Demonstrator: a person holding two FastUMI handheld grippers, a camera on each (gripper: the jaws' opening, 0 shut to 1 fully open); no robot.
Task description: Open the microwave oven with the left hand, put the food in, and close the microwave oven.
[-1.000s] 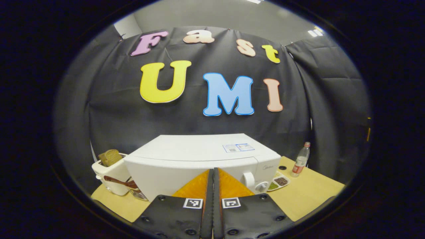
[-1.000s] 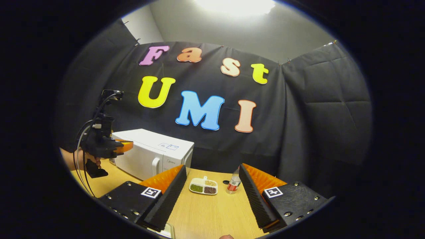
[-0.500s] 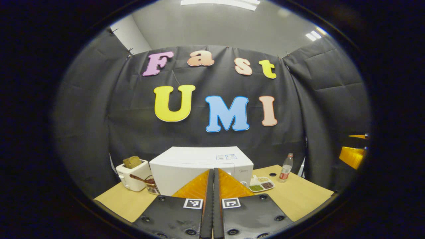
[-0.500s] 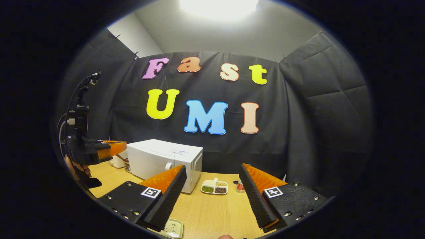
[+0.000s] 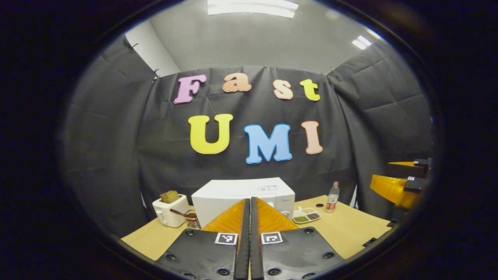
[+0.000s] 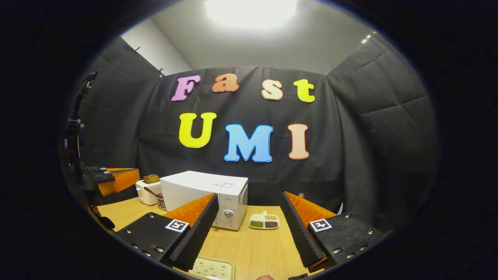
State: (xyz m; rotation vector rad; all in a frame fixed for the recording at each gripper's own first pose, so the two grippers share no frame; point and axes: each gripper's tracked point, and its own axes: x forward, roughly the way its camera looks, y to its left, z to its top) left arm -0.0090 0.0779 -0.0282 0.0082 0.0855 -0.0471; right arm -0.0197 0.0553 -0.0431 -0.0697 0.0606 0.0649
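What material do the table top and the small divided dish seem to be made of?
Table top: probably wood or a wood-look laminate, pale with fine straight grain and a matte finish. Divided dish: likely plastic or glazed ceramic, smooth and white; which one cannot be told.

Bright ceiling light (image 6: pixel 251 9) blown out overhead, dim booth below, fisheye bending at edges, rim perhaps slightly soft

Both claws farther from microwave (image 5: pixel 243 194).
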